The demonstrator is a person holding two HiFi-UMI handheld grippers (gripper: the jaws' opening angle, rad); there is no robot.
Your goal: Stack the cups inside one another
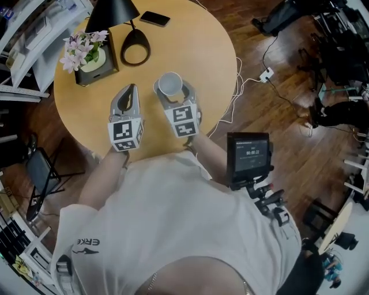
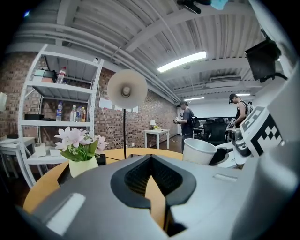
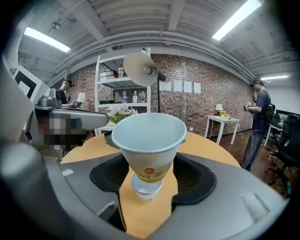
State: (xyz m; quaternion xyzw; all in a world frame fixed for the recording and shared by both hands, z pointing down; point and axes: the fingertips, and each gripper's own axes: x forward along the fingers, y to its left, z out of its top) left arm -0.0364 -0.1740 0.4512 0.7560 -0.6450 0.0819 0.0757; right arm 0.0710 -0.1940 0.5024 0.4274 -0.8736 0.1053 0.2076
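Two white paper cups sit nested, the outer one's base sunk into a smaller cup showing below it. My right gripper is shut on this stack, a jaw on either side, just above the round wooden table. From above, the cup shows its open mouth between the right gripper's fingers. My left gripper hovers beside it on the left, fingertips together and holding nothing. In the left gripper view the cup stands to the right of the left gripper.
At the table's far left stands a flower pot with pink blooms. Beside it is a black lamp with a ring base. A phone lies at the far edge. Cables trail on the floor to the right.
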